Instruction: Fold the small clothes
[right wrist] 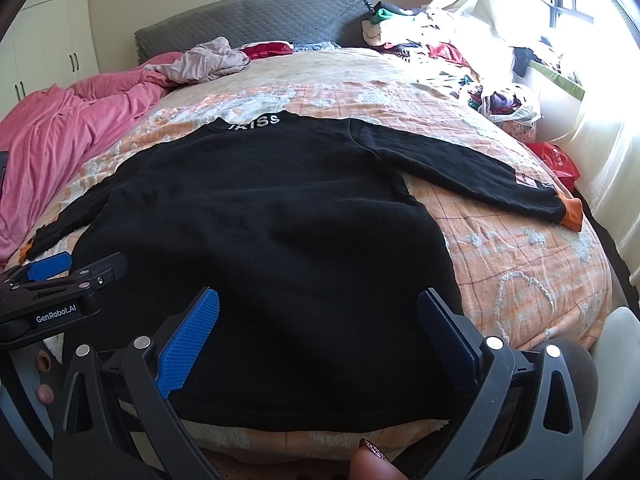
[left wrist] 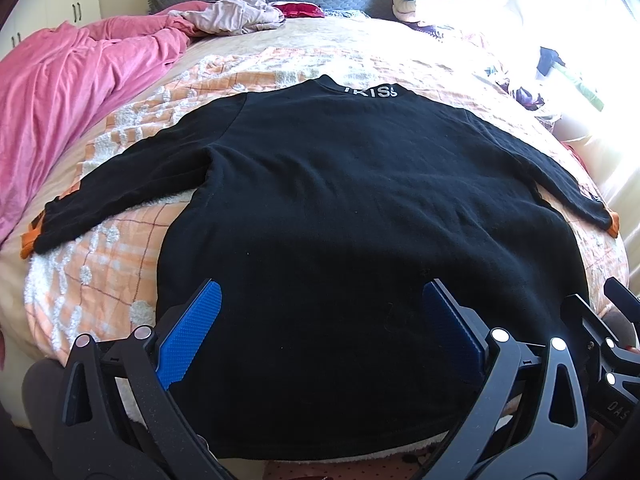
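Spread grippers (left wrist: 320, 332) over black sweater (left wrist: 360, 200)

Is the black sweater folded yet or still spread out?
Spread out. The black sweater lies flat on the bed, both sleeves extended sideways, no folds.

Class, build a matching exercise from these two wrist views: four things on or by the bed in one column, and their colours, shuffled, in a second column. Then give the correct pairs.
Things:
1. sweater
2. sleeve cuff
3. duvet
4. headboard

Colours:
A. grey
B. orange
C. black
D. pink

Pairs: 1-C, 2-B, 3-D, 4-A
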